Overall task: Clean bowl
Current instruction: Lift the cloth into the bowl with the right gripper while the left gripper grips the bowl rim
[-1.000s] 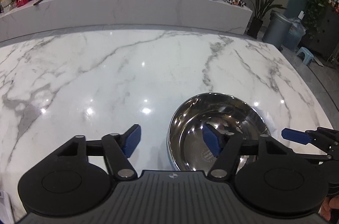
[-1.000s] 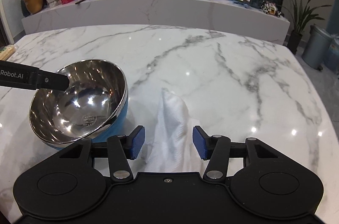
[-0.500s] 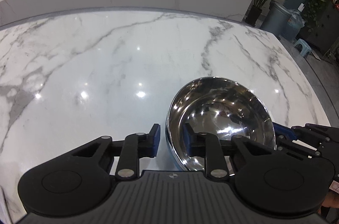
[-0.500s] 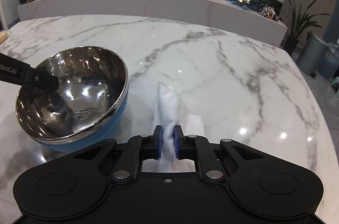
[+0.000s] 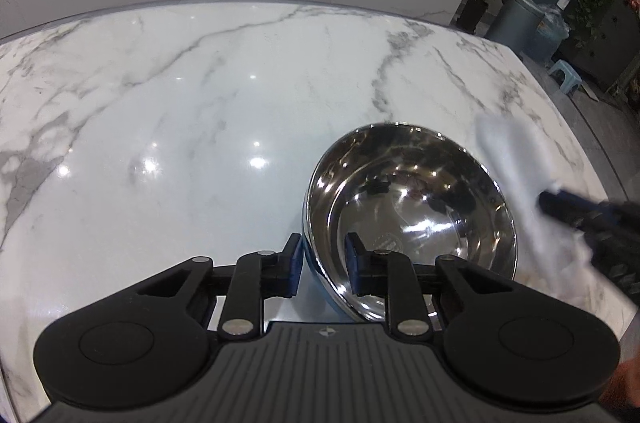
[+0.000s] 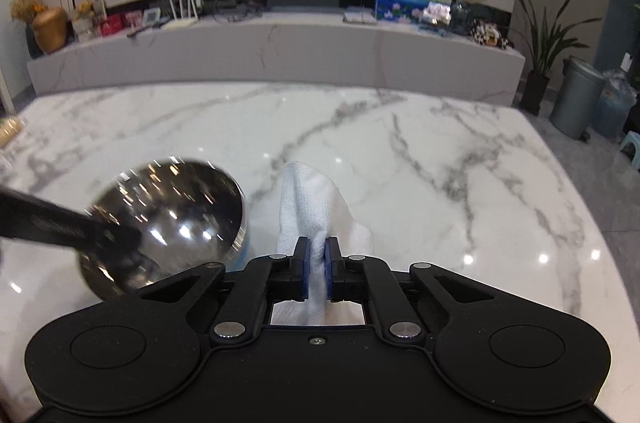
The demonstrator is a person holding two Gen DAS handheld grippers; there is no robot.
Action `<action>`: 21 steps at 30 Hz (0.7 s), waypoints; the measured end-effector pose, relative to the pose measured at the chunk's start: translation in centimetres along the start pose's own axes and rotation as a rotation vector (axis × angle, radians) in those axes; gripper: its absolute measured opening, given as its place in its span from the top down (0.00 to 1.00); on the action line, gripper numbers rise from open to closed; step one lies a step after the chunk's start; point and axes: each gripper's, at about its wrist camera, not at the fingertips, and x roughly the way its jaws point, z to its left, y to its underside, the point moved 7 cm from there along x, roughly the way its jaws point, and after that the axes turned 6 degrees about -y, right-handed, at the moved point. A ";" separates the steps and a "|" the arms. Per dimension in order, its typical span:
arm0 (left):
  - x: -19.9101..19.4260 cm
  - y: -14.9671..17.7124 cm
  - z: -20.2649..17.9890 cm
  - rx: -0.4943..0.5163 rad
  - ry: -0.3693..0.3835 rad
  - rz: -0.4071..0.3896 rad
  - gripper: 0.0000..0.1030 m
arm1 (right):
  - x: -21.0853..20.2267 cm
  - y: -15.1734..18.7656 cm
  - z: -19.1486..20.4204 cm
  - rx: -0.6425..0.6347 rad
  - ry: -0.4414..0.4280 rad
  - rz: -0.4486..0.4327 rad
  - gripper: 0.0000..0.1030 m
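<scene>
A shiny steel bowl (image 5: 412, 207) with a blue outer wall rests on the marble table. My left gripper (image 5: 322, 265) is shut on its near rim, one finger outside and one inside. The bowl also shows in the right wrist view (image 6: 168, 219), tilted, with the left gripper's finger (image 6: 72, 229) reaching in. My right gripper (image 6: 317, 269) is shut on a white cloth (image 6: 310, 211) and holds it lifted just right of the bowl. In the left wrist view the cloth (image 5: 516, 163) is blurred beside the bowl's right rim.
The white marble table (image 5: 200, 111) stretches far ahead and to the left. Its right edge (image 6: 580, 207) drops to the floor, where bins (image 6: 576, 99) and a plant stand. A long low cabinet (image 6: 280, 55) with clutter lies behind the table.
My left gripper has closed onto the bowl's rim. My right gripper has closed on the cloth and raised it off the table toward the bowl.
</scene>
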 end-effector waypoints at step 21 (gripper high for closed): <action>0.3 0.9 -0.3 0.020 0.023 0.053 0.80 | 2.8 -2.2 6.3 -0.193 -0.268 0.332 0.95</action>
